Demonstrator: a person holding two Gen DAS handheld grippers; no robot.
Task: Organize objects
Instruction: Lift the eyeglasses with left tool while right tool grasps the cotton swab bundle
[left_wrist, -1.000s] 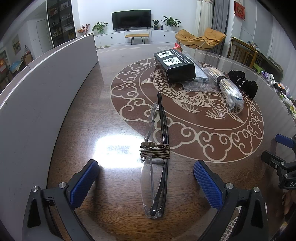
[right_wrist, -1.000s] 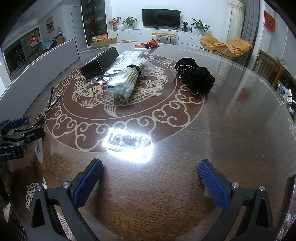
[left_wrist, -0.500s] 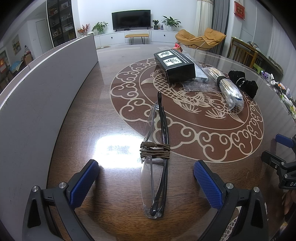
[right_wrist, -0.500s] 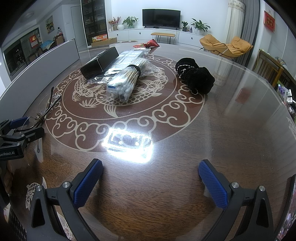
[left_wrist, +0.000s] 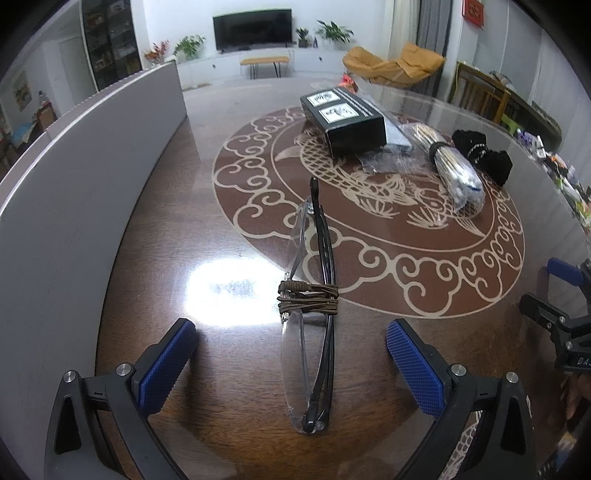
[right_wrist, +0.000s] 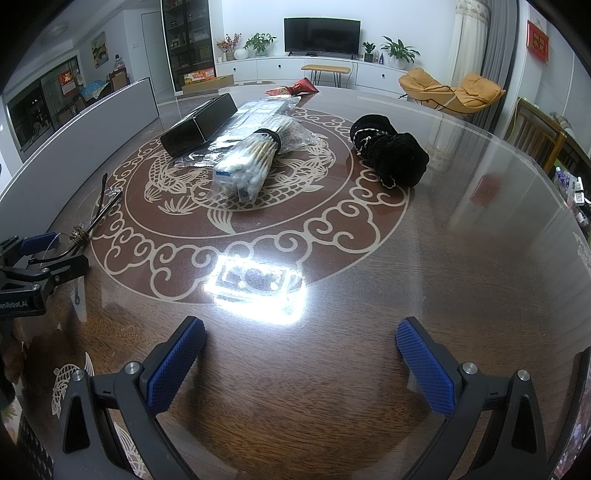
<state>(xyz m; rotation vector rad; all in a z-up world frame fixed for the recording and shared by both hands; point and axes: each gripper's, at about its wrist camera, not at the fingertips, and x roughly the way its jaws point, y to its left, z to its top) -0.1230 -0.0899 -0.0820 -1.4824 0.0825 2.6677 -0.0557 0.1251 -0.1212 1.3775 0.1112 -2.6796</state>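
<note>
Nothing has shifted: your left hand-held gripper (left_wrist: 291, 354) still straddles the glasses (left_wrist: 310, 317) at twelve o'clock, jaws apart, right hand-held gripper (right_wrist: 301, 354) likewise, grasp pending.

White-walled living room: television (right_wrist: 322, 31), orange lounge chair (right_wrist: 448, 90), glossy patterned table (right_wrist: 461, 229).

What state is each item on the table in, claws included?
Folded clear rimless glasses: flat, bound with brown cord.
Long black cardboard box: closed, lying flat.
Plastic bag of cotton swabs: banded, lying down.
Black fabric bundle: crumpled heap.
Left claw: open, straddling the glasses.
Right claw: open, empty.
</note>
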